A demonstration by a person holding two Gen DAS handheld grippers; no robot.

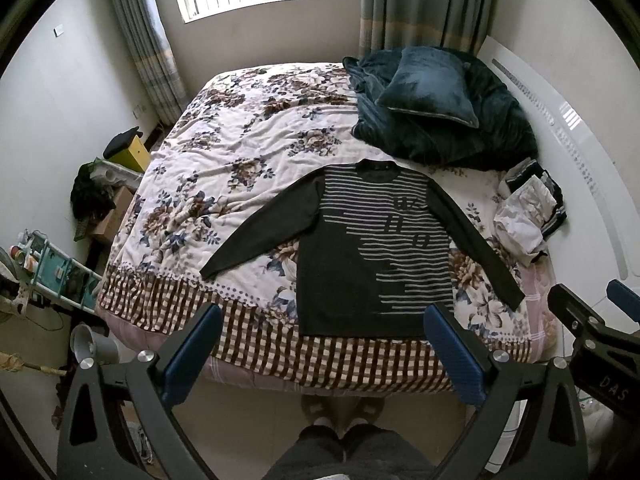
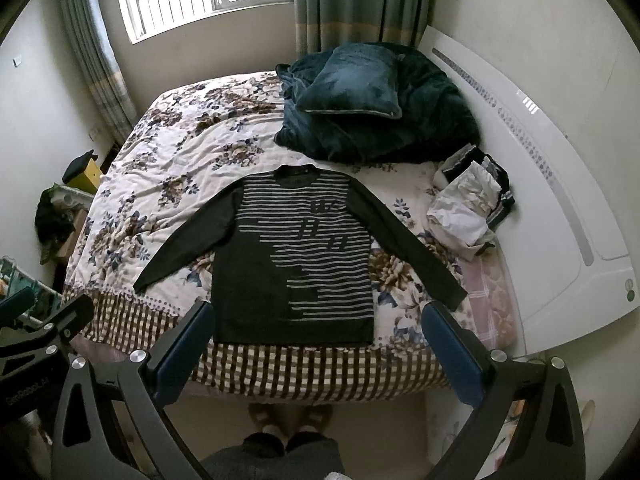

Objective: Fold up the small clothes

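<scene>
Striped sweater point(image 1: 372, 256) flat on floral bed point(image 1: 240, 152), chest lettering perhaps "u", both grippers' fingers point(image 1: 192, 356) point(image 2: 452, 356) wide apart, empty, "DAS" on the right gripper point(image 1: 592, 344)

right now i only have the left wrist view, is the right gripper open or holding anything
observer: The right gripper is open and empty; the sweater shows between its fingers.
operator: where's the right sleeve cuff from there
observer: The cuff lies flat on the bed, showing just past the right finger pad, not touched.
operator: anything beyond the bed on that side
observer: The white panel beside the bed ends near you, with a small green round mark at its corner.
</scene>
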